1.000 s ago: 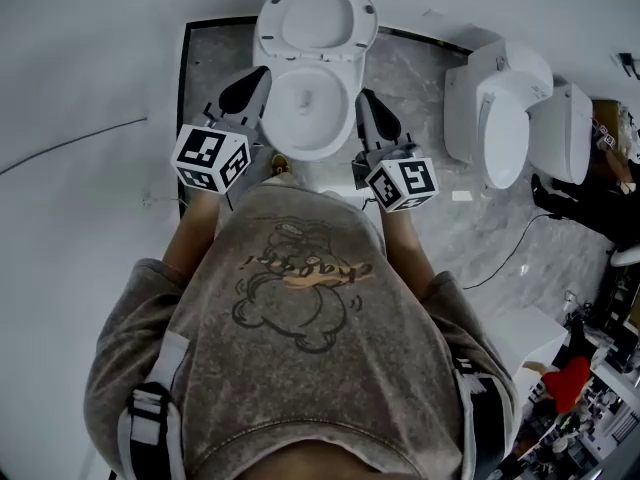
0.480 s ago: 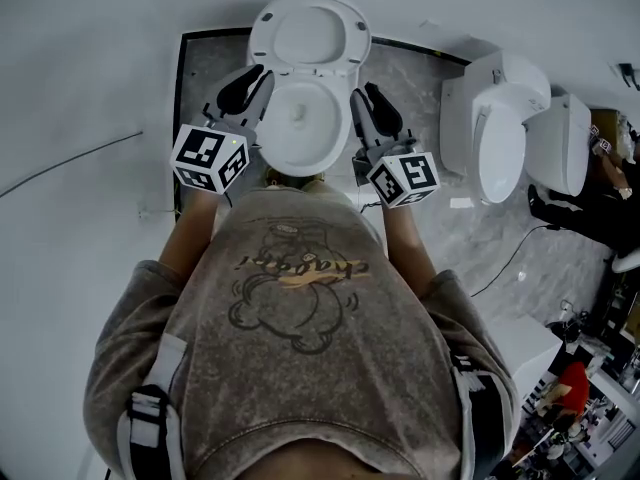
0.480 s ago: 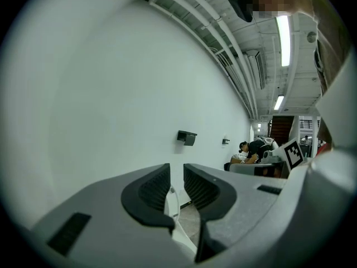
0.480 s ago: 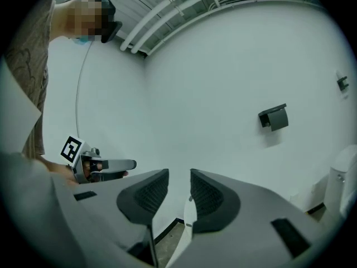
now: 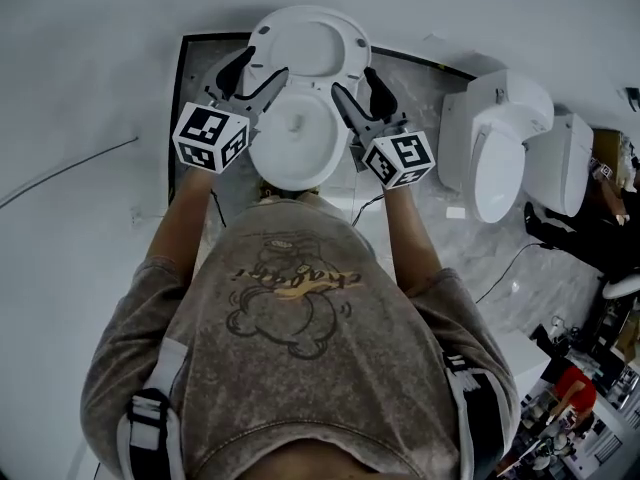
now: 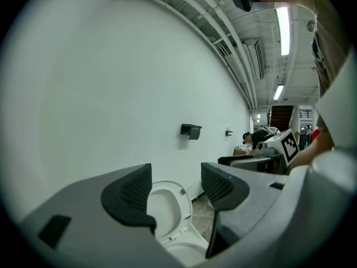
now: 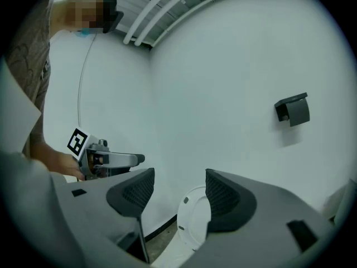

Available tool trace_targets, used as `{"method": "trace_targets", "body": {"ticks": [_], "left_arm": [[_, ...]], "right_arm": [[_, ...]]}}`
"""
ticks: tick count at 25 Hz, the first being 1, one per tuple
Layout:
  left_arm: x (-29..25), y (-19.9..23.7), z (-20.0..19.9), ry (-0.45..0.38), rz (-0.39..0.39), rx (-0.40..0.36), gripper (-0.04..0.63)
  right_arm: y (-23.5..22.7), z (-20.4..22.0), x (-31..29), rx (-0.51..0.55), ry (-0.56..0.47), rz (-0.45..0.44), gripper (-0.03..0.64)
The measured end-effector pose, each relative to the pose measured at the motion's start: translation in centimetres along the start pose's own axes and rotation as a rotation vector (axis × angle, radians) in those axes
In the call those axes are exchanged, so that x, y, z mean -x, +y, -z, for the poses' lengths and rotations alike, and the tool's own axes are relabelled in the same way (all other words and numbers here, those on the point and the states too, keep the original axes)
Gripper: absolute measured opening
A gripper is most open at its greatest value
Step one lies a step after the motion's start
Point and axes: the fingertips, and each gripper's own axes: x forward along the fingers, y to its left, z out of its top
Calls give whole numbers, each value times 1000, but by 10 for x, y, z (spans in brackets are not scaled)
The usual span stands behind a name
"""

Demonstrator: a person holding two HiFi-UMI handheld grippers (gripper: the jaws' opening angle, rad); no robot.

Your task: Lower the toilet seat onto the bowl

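The white toilet stands at the top middle of the head view, its seat (image 5: 306, 46) raised against the wall above the open bowl (image 5: 295, 140). My left gripper (image 5: 254, 75) is at the seat's left edge and my right gripper (image 5: 361, 94) at its right edge, neither touching it. The jaws of both are opening, and nothing is between them. In the left gripper view the upright seat (image 6: 167, 208) shows through the gap of the left gripper (image 6: 175, 190). In the right gripper view the seat (image 7: 192, 225) shows between the fingers of the right gripper (image 7: 178, 195).
Two more white toilets (image 5: 497, 140) (image 5: 566, 148) stand to the right on the marble floor. A dark paper holder (image 6: 191, 130) hangs on the white wall behind the toilet. A cable (image 5: 70, 166) runs along the floor at the left. A person crouches at the far right edge.
Both grippers moved forward from beside the bowl up to the raised seat's sides. Their jaws went from shut to wide apart.
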Motion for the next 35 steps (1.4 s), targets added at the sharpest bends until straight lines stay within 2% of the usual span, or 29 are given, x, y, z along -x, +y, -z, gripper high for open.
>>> {"method": "trace_targets", "body": {"ticks": [3,8,15,21,35], "left_arm": [[-30,17,12,37,6,-22,270],[-88,51,37,101,13,-16,275],[-165,88,81,202,2,-64,275],[-189,104,117,272,-26,-69,275],[-209,102,132,297,-21,-76,275]], "right_arm": [[-26,10,-23,7,30,-2,279],[-75,30,-69,34,113,-13,279],[-133,71,-129,75,239,-46,279],[-148,100,-147,78,295,-49,279],[-152,118,-156,48,312,-30,279]]}}
